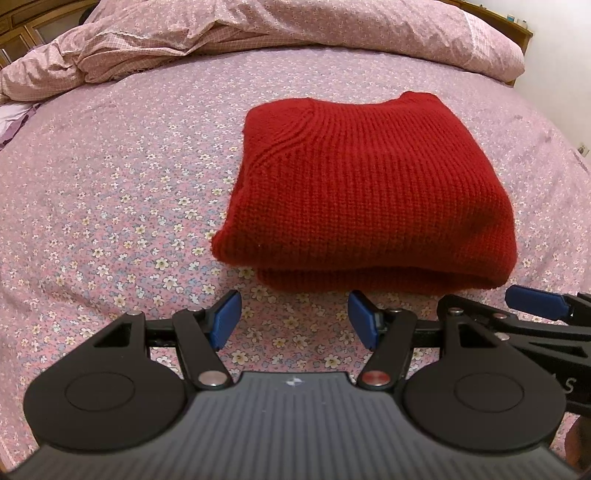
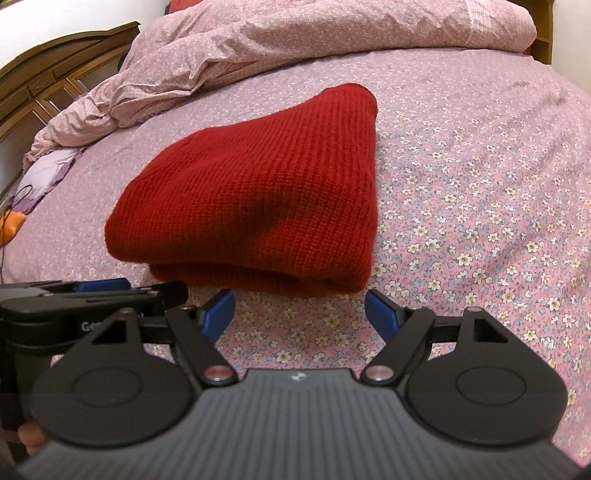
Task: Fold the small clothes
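A red knitted sweater (image 1: 369,184) lies folded into a thick rectangle on the pink floral bed sheet (image 1: 110,206). It also shows in the right wrist view (image 2: 255,199). My left gripper (image 1: 293,319) is open and empty, just in front of the sweater's near folded edge. My right gripper (image 2: 301,315) is open and empty, also just short of that edge. The right gripper's blue fingertip (image 1: 535,301) shows at the right of the left wrist view. The left gripper's body (image 2: 74,299) shows at the left of the right wrist view.
A crumpled pink duvet (image 1: 258,33) lies across the far side of the bed. A wooden headboard (image 2: 55,70) stands at the far left. A purple cloth and an orange object (image 2: 14,225) lie at the bed's left edge.
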